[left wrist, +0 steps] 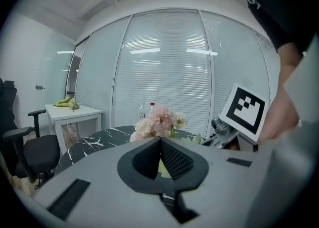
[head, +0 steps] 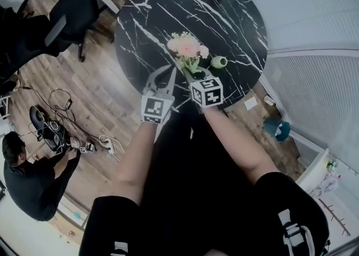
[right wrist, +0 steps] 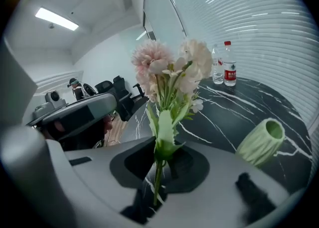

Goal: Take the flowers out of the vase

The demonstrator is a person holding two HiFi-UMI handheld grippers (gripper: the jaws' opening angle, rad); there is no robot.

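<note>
Gripping the flowers [right wrist: 169, 72] by their green stems, your right tongs [right wrist: 158, 164] hold the bunch upright over the black marble bench [head: 168, 14], out of the vase [right wrist: 260, 143]. The pale green vase lies on its side on the bench, near the bunch. Your left tongs [left wrist: 160, 144] sit pressed together with nothing between them, close beside the right ones.

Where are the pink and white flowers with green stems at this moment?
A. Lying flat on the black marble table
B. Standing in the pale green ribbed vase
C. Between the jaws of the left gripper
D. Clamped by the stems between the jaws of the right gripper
D: in the right gripper view the right gripper is closed on the stems of the pink and white flowers, and the pale green ribbed vase sits apart with no stems in it.
</note>
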